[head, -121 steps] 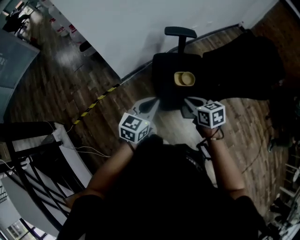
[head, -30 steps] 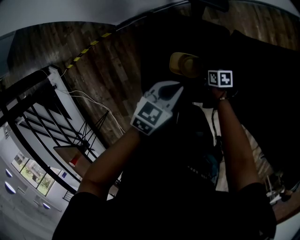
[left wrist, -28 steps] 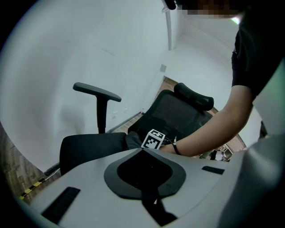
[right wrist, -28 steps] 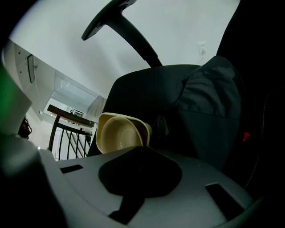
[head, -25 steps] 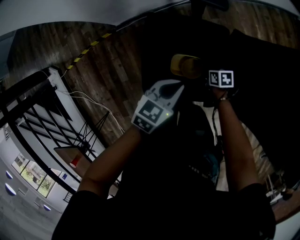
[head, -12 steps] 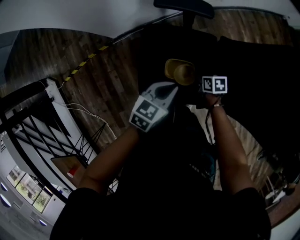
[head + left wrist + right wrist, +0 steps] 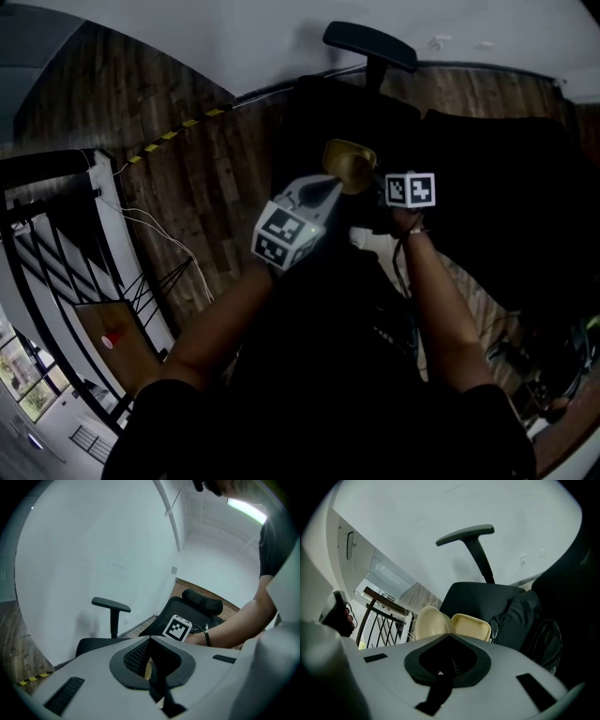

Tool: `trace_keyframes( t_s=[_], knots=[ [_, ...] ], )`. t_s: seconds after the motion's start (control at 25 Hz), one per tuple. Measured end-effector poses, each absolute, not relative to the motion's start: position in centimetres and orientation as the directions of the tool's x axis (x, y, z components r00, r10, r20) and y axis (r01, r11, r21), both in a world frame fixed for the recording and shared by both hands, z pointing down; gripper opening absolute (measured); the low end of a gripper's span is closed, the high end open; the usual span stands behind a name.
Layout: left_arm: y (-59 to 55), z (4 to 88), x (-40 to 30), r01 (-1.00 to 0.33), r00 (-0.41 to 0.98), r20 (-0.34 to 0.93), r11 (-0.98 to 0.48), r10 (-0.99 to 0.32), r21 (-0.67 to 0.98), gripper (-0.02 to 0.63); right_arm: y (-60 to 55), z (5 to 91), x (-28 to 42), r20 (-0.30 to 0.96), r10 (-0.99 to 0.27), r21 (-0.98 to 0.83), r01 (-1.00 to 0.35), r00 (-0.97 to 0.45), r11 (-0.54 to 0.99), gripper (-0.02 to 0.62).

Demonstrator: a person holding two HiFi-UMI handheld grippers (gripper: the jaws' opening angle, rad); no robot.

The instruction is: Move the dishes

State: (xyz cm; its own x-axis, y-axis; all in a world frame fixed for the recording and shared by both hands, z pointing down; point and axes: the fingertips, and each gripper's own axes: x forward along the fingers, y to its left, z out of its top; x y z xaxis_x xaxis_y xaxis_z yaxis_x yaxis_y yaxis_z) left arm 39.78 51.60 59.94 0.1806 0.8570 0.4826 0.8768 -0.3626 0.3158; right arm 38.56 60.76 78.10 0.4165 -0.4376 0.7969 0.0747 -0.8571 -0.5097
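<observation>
A cream-yellow dish stack (image 7: 349, 165) hangs above the black office chair (image 7: 319, 112), between my two grippers. In the right gripper view it shows as a round bowl (image 7: 427, 623), tilted on its side, beside a rectangular tray (image 7: 471, 626). Both sit right at the tips of my right gripper (image 7: 450, 635), whose jaws are shut on their rims. My left gripper (image 7: 330, 185) reaches the stack from the left. In its own view the left gripper (image 7: 150, 641) is shut, with a cream sliver of dish (image 7: 147, 670) in the gap. The right gripper (image 7: 373, 180) comes in from the right.
The chair's armrest (image 7: 370, 44) stands behind the stack, against a white wall (image 7: 234, 37). Dark bags or clothing (image 7: 518, 613) lie on the chair's right. A black metal railing (image 7: 56, 244) and loose cables (image 7: 159, 230) are at the left on the wooden floor (image 7: 206, 187).
Earlier the dishes rested on the chair seat with both grippers short of them. Now both grippers are on them and they are up off the seat. Over the last second they drifted slightly left.
</observation>
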Motion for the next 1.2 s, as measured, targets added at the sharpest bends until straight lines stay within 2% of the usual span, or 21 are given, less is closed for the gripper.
trace_keyframes(
  t_s=[0.36,0.64,1.0,1.2],
  knots=[
    [45.0,57.2,35.6,0.741,0.450,0.463,-0.609,0.764,0.284,-0.005,56.0,72.1,38.0,0.757,-0.535,-0.511,-0.169,0.375,-0.843,0.014],
    [37.6,54.9,32.0,0.559,0.636,0.432,-0.768,0.639,0.313,-0.005,49.3,67.6,38.3,0.736,-0.604,-0.493,-0.369,0.307,-0.788,0.014],
    [26.0,52.8,27.7,0.337,0.802,0.393,-0.884,0.450,0.325,-0.005,35.7,63.7,37.5,0.713,-0.680,-0.480,-0.587,0.173,-0.652,0.014],
    [17.2,52.4,24.0,0.236,0.853,0.386,-0.919,0.351,0.315,-0.005,26.3,63.2,35.4,0.715,-0.691,-0.468,-0.664,0.102,-0.583,0.014]
  ],
)
